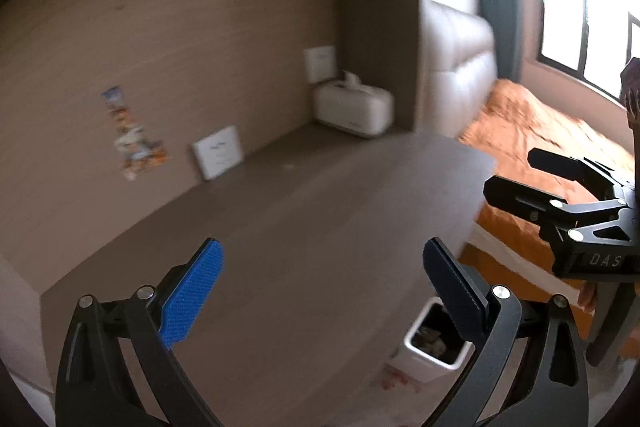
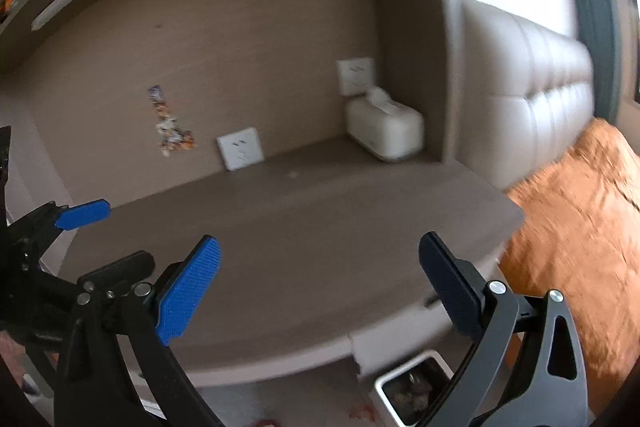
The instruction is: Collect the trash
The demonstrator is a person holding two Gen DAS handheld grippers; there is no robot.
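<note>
A white square trash bin (image 1: 436, 345) with crumpled trash inside stands on the floor beside the brown desk (image 1: 280, 227); it also shows in the right wrist view (image 2: 412, 387). My left gripper (image 1: 324, 287) is open and empty above the desk's front part. My right gripper (image 2: 320, 283) is open and empty above the desk's front edge. The right gripper shows in the left wrist view (image 1: 560, 195) at the right, over the bed side. The left gripper shows in the right wrist view (image 2: 80, 239) at the left. I see no loose trash on the desk.
A white tissue box (image 1: 352, 109) sits in the desk's back right corner. Wall sockets (image 1: 218, 157) and a sticker strip (image 1: 134, 135) are on the back wall. A bed with an orange cover (image 2: 572, 227) and a padded headboard (image 2: 520, 99) lies to the right.
</note>
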